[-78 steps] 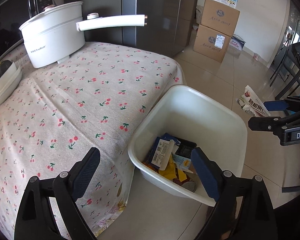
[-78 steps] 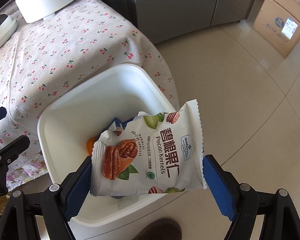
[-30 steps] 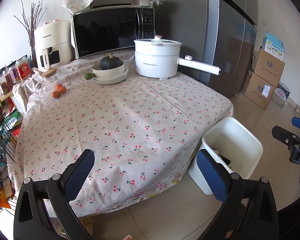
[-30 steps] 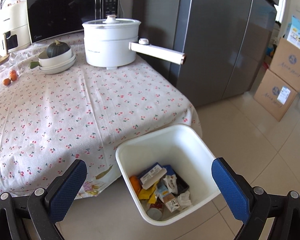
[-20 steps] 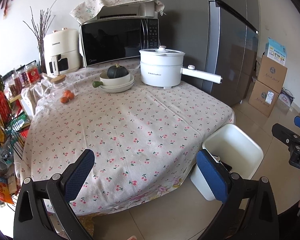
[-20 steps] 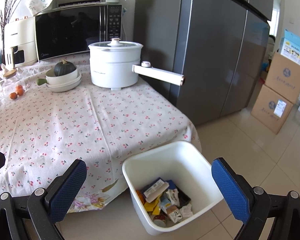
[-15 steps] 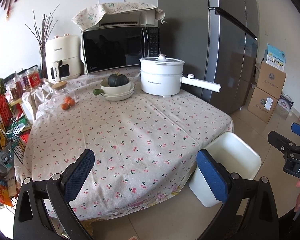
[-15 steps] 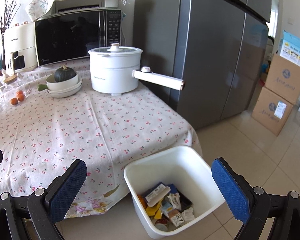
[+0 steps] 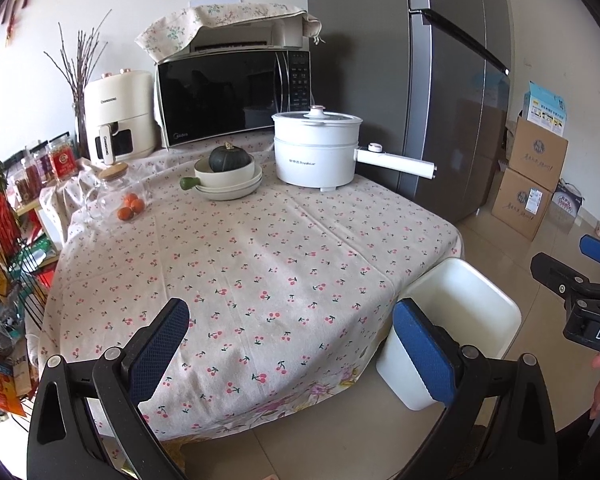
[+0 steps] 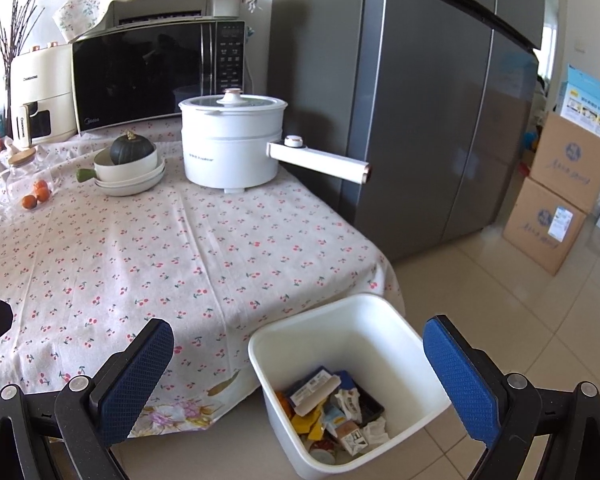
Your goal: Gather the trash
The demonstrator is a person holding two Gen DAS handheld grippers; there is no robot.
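A white bin (image 10: 356, 332) stands on the floor against the table's near right corner, with several wrappers and cartons (image 10: 332, 412) heaped in its bottom. In the left wrist view the same white bin (image 9: 472, 300) shows only its rim and walls. My right gripper (image 10: 298, 376) hangs open above and in front of the bin, nothing between its blue pads. My left gripper (image 9: 292, 350) is open too, held back from the table's near edge, empty. The right gripper's body (image 9: 576, 284) shows at the far right of the left wrist view.
The cherry-print tablecloth (image 9: 260, 264) covers the table. At its back stand a white electric pot (image 9: 318, 152) with a long handle, stacked bowls with a dark squash (image 9: 228, 176), oranges (image 9: 131, 208), a microwave (image 9: 236, 100) and an air fryer (image 9: 118, 116). A grey fridge (image 10: 432, 120) and cardboard boxes (image 10: 560, 208) stand on the right.
The right gripper has let go of the pecan packet over the bin and stands open. Both grippers have pulled back and up from the bin, so the whole table shows.
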